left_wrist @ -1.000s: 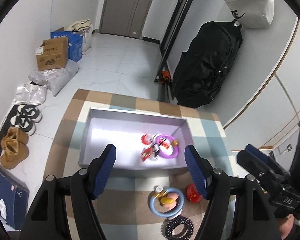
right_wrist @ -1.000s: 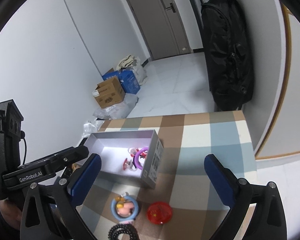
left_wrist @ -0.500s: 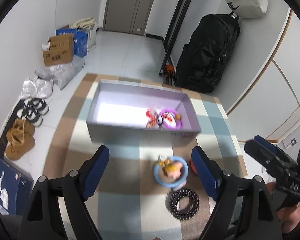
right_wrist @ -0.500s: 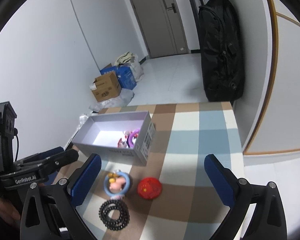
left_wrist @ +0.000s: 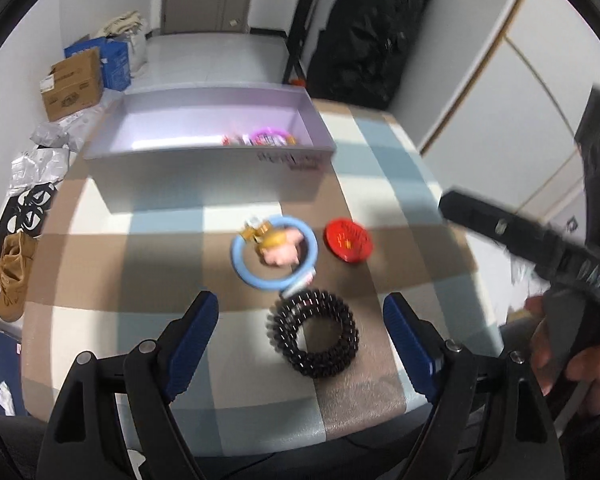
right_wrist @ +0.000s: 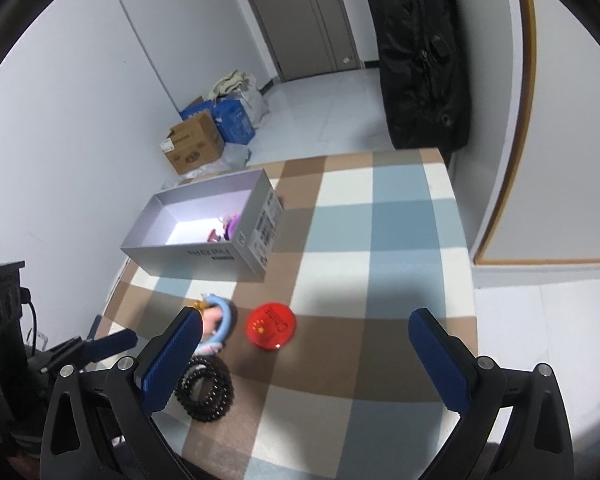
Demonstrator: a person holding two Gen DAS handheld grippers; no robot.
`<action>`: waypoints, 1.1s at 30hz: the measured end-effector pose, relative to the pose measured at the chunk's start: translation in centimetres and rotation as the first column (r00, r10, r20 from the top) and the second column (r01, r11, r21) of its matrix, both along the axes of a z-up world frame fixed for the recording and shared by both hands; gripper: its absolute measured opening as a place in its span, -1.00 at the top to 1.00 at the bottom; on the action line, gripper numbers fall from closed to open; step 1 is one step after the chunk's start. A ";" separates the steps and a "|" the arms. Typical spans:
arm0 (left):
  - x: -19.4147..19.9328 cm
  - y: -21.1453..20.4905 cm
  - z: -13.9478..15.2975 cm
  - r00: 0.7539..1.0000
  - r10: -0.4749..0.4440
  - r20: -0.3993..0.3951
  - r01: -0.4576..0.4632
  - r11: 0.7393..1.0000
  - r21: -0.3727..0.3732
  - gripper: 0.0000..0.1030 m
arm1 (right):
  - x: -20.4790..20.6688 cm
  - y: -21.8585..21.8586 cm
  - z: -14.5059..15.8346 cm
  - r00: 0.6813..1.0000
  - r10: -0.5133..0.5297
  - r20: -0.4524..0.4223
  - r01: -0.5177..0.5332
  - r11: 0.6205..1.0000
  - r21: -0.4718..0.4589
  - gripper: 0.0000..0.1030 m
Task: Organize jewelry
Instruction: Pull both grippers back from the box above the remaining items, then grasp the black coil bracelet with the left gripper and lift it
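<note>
A few pieces, one purple, are already seen inside the lilac box [left_wrist: 204, 168], which lies well beyond the fingers of both grippers. Three pieces are left on the checked surface [left_wrist: 400, 184]: a black beaded bracelet [left_wrist: 314, 332] between the spread, empty fingers of the left gripper [left_wrist: 300, 344]; a blue ring with a pink charm [left_wrist: 274, 252] just beyond them; a red disc [right_wrist: 271, 325] between the wide-open, empty fingers of the right gripper [right_wrist: 306, 364]. The ring touches the bracelet, so it may be nudged. A cardboard carton [right_wrist: 192, 144] and a black bag [right_wrist: 420, 52] are seen on the floor beyond.
</note>
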State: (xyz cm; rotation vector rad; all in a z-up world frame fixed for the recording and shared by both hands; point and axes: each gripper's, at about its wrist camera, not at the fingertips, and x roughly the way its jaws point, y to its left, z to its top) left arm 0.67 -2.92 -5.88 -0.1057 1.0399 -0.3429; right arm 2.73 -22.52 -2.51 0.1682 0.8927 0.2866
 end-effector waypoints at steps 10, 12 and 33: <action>-0.2 -1.2 -1.6 0.999 -0.037 -0.039 0.040 0.996 0.078 -0.54 | -0.2 -0.5 0.0 1.000 -0.005 -0.015 0.005 1.000 0.011 -1.00; -0.2 -1.5 -2.1 0.996 -0.056 -0.063 0.061 0.995 0.080 -0.30 | -0.1 -0.4 -0.1 1.000 -0.003 -0.017 0.003 1.000 0.007 -1.00; -0.2 -0.9 -1.6 0.996 -0.058 -0.071 0.058 0.998 -0.003 0.18 | 0.0 -0.6 -0.8 0.999 -0.019 -0.045 0.019 1.000 -0.006 -1.00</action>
